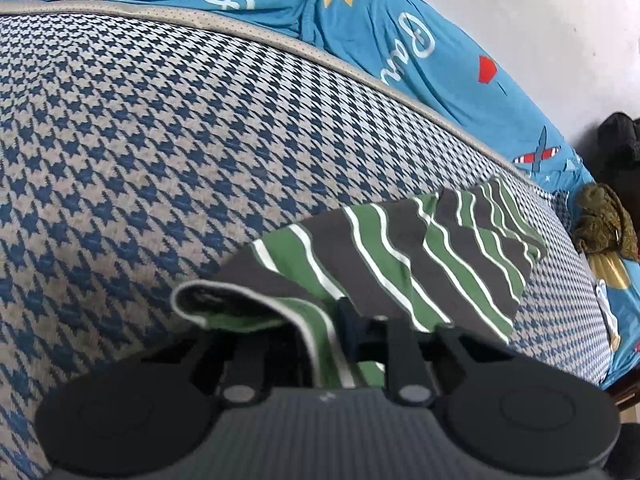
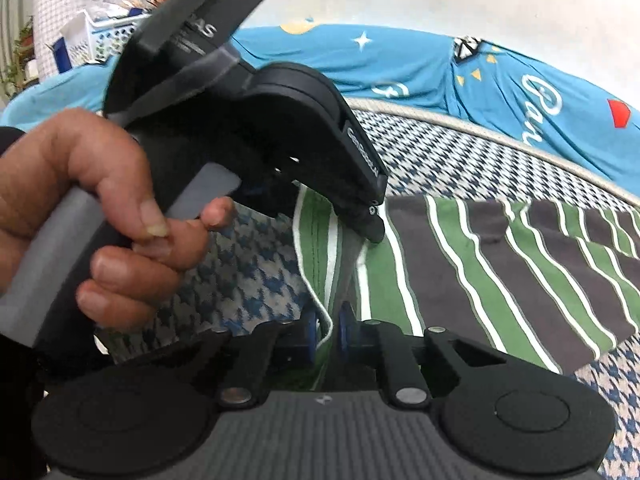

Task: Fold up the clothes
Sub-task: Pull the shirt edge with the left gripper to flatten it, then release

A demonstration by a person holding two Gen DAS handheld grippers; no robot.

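A garment striped in green, dark grey and white (image 1: 420,256) lies on a blue-and-white houndstooth cover (image 1: 140,152). My left gripper (image 1: 340,320) is shut on the garment's near edge, and a fold of cloth bunches over its fingers. In the right wrist view the same striped garment (image 2: 500,264) spreads to the right. My right gripper (image 2: 326,330) is shut on its white-trimmed edge, which runs between the blue pads (image 2: 309,332). A hand (image 2: 100,216) holds the left gripper (image 2: 372,220), whose tip presses the cloth just beyond.
A bright blue printed sheet (image 1: 400,28) lies past the cover's beige piping, with a white wall behind. A white laundry basket (image 2: 108,36) stands at the far left. An olive cloth bundle (image 1: 604,220) and a dark object (image 1: 620,140) sit at the right edge.
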